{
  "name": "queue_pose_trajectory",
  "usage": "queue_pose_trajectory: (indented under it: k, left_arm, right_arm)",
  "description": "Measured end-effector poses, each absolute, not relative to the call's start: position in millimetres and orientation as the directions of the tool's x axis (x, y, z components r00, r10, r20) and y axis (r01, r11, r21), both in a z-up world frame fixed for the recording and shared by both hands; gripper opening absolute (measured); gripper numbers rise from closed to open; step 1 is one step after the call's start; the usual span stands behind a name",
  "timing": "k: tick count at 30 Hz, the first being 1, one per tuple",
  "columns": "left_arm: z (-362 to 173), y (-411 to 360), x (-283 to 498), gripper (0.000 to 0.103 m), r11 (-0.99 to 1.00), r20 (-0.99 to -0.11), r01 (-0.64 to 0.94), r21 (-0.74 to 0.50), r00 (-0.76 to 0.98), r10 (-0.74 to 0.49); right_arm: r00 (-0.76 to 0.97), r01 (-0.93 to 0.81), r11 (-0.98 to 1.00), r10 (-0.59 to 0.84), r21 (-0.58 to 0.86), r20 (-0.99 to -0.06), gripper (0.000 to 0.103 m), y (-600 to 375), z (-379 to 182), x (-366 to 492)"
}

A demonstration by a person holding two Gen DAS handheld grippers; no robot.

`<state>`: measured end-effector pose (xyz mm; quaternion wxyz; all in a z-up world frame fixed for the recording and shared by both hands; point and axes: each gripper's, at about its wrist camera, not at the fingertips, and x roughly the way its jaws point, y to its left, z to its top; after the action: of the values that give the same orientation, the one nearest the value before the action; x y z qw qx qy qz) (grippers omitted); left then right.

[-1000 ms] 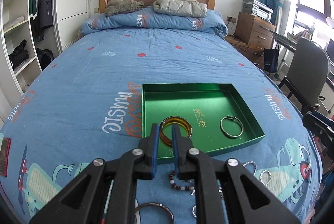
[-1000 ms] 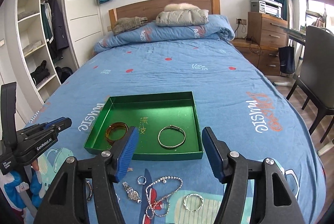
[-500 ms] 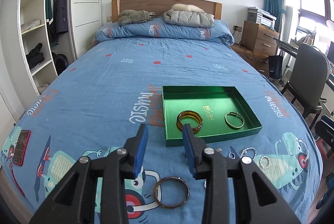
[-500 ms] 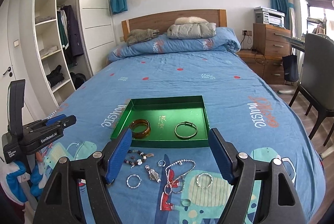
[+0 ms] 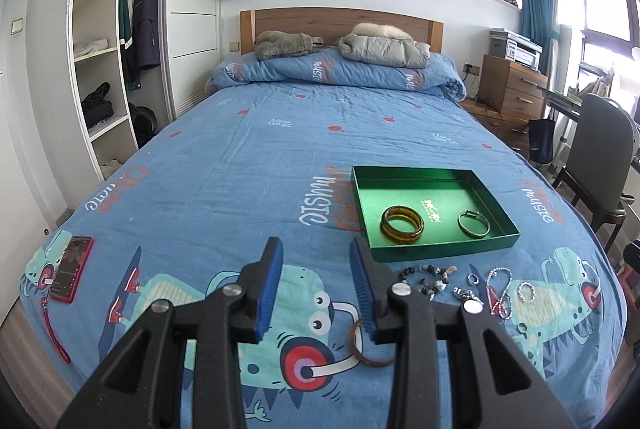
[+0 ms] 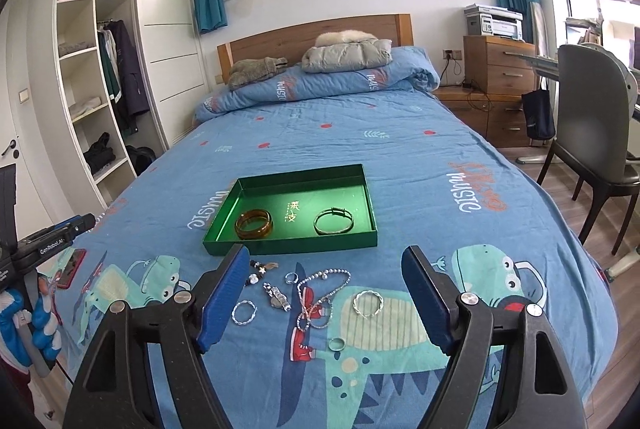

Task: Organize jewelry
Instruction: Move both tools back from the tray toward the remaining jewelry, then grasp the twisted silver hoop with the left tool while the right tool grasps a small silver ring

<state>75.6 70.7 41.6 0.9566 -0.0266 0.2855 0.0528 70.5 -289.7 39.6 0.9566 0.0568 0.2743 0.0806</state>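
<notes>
A green tray (image 5: 444, 255) lies on the blue bedspread and holds an amber bangle (image 5: 401, 225) and a silver bangle (image 5: 473, 223). My left gripper (image 5: 316, 249) hovers left of the tray's near corner, open and empty. A dark brown bangle (image 5: 368, 357) lies under its right finger, partly hidden. In the right wrist view the tray (image 6: 288, 245) sits straight ahead. My right gripper (image 6: 326, 257) hangs above loose pieces with its jaws opening and nothing between them: a silver chain (image 6: 320, 293), a twisted silver bracelet (image 6: 368, 303), a watch (image 6: 276, 295) and a ring (image 6: 337, 343).
A red phone (image 5: 70, 267) lies near the bed's left edge. A wardrobe (image 5: 108, 69) stands left of the bed and a grey chair (image 6: 592, 133) with a desk on its right. A folded duvet (image 6: 320, 81) lies at the headboard. A blue-gloved hand (image 6: 24, 317) holds the left gripper.
Both grippers have drawn back from the tray towards the foot of the bed. The left jaws, nearly shut by the amber bangle, have opened and the bangle stays in the tray. The right jaws have widened.
</notes>
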Motion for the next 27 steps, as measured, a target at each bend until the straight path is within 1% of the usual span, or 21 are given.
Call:
queue_pose_trajectory:
  k: [4, 9, 14, 17, 23, 27]
  left_arm:
    - [25.7, 78.1, 70.2, 0.033, 0.992, -0.577, -0.122, -0.031, 0.812, 0.082]
    - [6.9, 84.9, 70.4, 0.033, 0.990, -0.615, -0.126, -0.054, 0.786, 0.067]
    - [-12.0, 78.4, 68.6, 0.033, 0.992, -0.644, -0.111, -0.056, 0.763, 0.049]
    - [-22.8, 71.0, 69.2, 0.033, 0.994, -0.664, -0.096, -0.062, 0.747, 0.031]
    - [-40.8, 51.4, 69.5, 0.033, 0.995, -0.691, -0.057, -0.081, 0.723, -0.015]
    - [-48.7, 27.6, 69.4, 0.033, 0.995, -0.696, 0.019, -0.101, 0.713, -0.084]
  right_arm:
    - [0.829, -0.102, 0.983, 0.170, 0.156, -0.532, 0.077, -299.2, 24.9, 67.6]
    - [0.811, -0.087, 0.985, 0.159, 0.152, -0.563, 0.070, -307.6, 3.9, 63.9]
    - [0.780, -0.091, 0.985, 0.164, 0.149, -0.603, 0.057, -310.9, -16.7, 67.3]
    - [0.761, -0.108, 0.983, 0.179, 0.150, -0.624, 0.051, -309.0, -27.5, 70.4]
    - [0.717, -0.163, 0.976, 0.218, 0.145, -0.662, 0.042, -298.8, -46.2, 77.0]
    - [0.684, -0.202, 0.969, 0.243, 0.141, -0.687, 0.037, -290.8, -58.1, 82.4]
